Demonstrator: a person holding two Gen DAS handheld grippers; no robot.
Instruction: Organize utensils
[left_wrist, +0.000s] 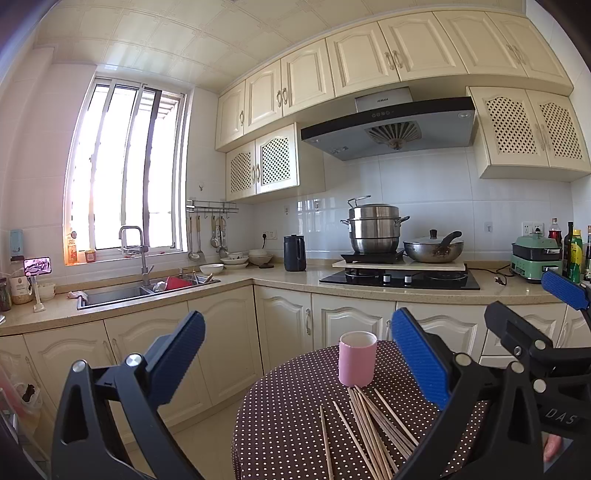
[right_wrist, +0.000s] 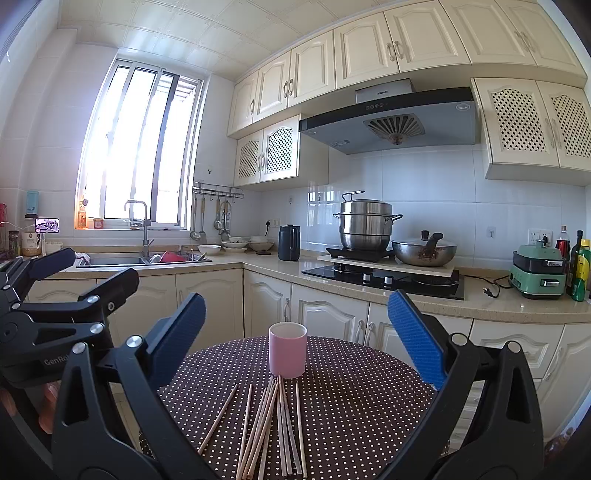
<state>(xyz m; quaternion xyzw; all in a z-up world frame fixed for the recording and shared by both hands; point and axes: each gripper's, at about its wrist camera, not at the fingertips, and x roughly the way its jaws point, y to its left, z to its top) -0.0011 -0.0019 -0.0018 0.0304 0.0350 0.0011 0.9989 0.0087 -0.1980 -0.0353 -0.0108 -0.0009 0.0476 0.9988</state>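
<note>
Chopsticks (right_wrist: 275, 424) lie loose in a fan on the table (right_wrist: 369, 387), below and between the right gripper's (right_wrist: 295, 339) jaws, tips near the pink cup (right_wrist: 287, 349) just ahead. Left gripper (left_wrist: 295, 354): jaws wide apart, nothing held; sticks sit toward its right jaw. Right gripper: same, wide and empty. Likely step: grab a stick. Best to pinch one outlying stick mid-length, low, square to it, clear of the cup. Polka-dot cloth could slip. Kitchen behind: window, sink (left_wrist: 118, 293), stove (left_wrist: 399, 277), cream cabinets.

1 pink cup (right_wrist: 287, 349), about 10 chopsticks (right_wrist: 275, 424), 2 pots (right_wrist: 365, 225).
</note>
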